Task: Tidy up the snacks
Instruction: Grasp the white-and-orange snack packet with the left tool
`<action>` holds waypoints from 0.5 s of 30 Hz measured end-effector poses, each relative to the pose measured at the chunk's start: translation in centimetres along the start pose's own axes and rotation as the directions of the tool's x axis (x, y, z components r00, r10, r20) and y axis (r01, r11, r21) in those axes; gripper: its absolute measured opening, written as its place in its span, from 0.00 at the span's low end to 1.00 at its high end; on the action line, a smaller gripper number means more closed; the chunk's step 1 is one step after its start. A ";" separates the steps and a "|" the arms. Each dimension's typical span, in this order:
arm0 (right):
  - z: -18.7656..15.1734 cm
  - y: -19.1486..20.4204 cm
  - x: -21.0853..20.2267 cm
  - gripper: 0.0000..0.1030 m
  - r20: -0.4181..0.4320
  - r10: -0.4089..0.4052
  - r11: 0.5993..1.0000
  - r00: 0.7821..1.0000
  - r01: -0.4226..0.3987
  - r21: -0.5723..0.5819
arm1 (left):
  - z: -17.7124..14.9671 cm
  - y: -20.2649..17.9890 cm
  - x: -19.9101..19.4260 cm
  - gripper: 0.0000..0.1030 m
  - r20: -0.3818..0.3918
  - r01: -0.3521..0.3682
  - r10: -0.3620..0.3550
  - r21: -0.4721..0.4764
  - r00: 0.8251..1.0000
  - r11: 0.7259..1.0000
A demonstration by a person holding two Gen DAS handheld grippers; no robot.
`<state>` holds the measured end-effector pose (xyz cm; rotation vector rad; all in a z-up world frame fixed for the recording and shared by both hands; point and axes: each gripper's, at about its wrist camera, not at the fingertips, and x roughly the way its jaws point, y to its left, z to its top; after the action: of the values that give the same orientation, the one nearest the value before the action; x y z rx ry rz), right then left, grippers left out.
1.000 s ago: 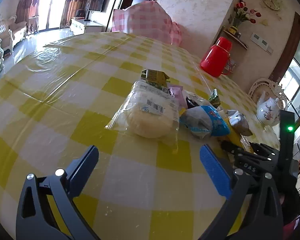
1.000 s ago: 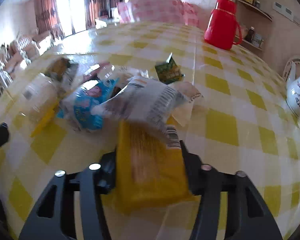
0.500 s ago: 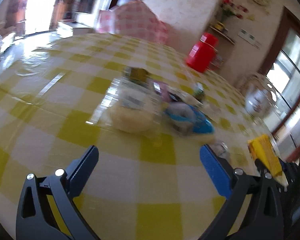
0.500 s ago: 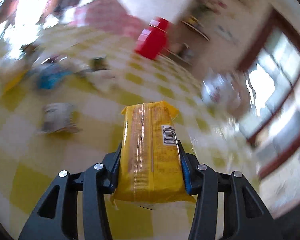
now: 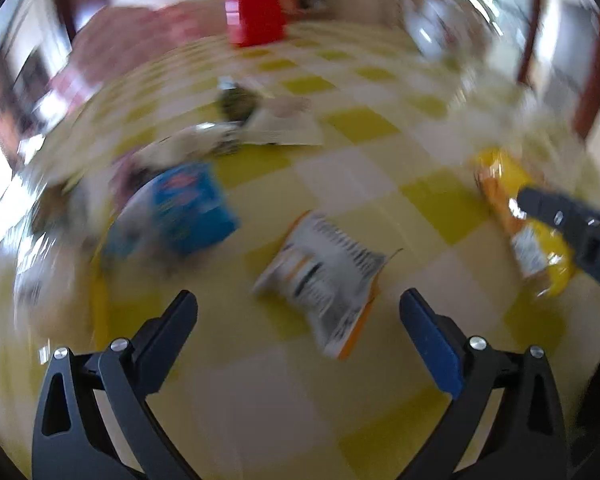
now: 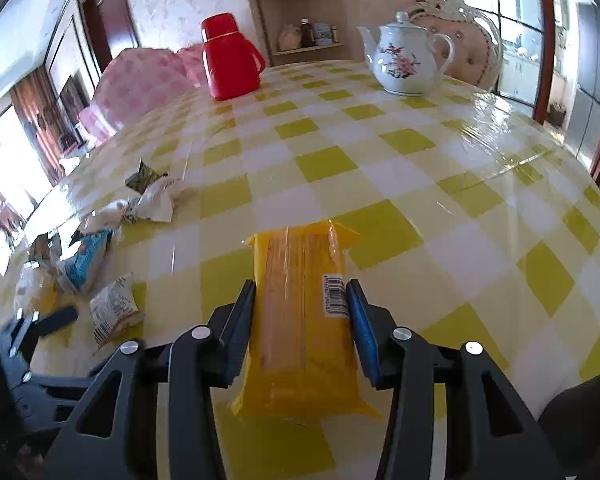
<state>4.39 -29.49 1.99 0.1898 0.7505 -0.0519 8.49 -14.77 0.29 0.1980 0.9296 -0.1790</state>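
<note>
My right gripper point(image 6: 300, 292) grips a long yellow biscuit packet point(image 6: 296, 264) by its sides, and its jaws are still closing on it. The packet hangs low over the yellow checked table point(image 6: 420, 184), pointing away from me. In the blurred left wrist view the same yellow packet point(image 5: 516, 216) shows at the right. My left gripper point(image 5: 298, 300) is open, with a small white and orange snack packet point(image 5: 324, 272) on the cloth just ahead of its fingertips. A blue packet point(image 5: 188, 208) lies further left. The left gripper point(image 6: 48, 320) also shows in the right wrist view, beside that small packet point(image 6: 114, 312).
A loose heap of other snack packets point(image 6: 148, 200) lies at the left of the table. A red thermos jug point(image 6: 228, 60) and a white flowered teapot point(image 6: 406, 60) stand at the far edge. A chair with a pink checked cover point(image 6: 140, 84) is behind.
The right gripper lifted the yellow packet out of the heap and carried it right. The left gripper swung right from the bread bag to the small white packet.
</note>
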 end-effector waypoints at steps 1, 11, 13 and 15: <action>0.0 0.0 0.0 0.45 -0.002 -0.001 1.000 1.000 0.001 -0.002 | 0.3 -0.1 0.3 0.99 0.006 0.001 -0.001 0.015 1.000 1.000; -0.4 0.6 1.7 0.72 -0.074 -0.040 0.999 0.996 0.038 -0.020 | -0.1 1.3 -0.4 0.40 0.041 0.138 -0.139 0.033 0.989 0.990; -0.5 0.8 1.8 0.78 -0.071 -0.056 0.998 0.996 0.054 -0.032 | -0.4 2.1 -0.9 0.40 0.054 0.145 -0.144 -0.015 0.988 0.989; -0.5 1.1 2.1 0.79 -0.077 -0.072 0.996 0.994 0.069 -0.049 | -0.8 3.0 -1.8 0.40 0.085 0.139 -0.133 -0.066 0.987 0.988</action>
<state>5.71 -28.26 0.36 0.1216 0.8360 -0.0945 7.47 -11.55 1.56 0.0606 0.8677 -0.2772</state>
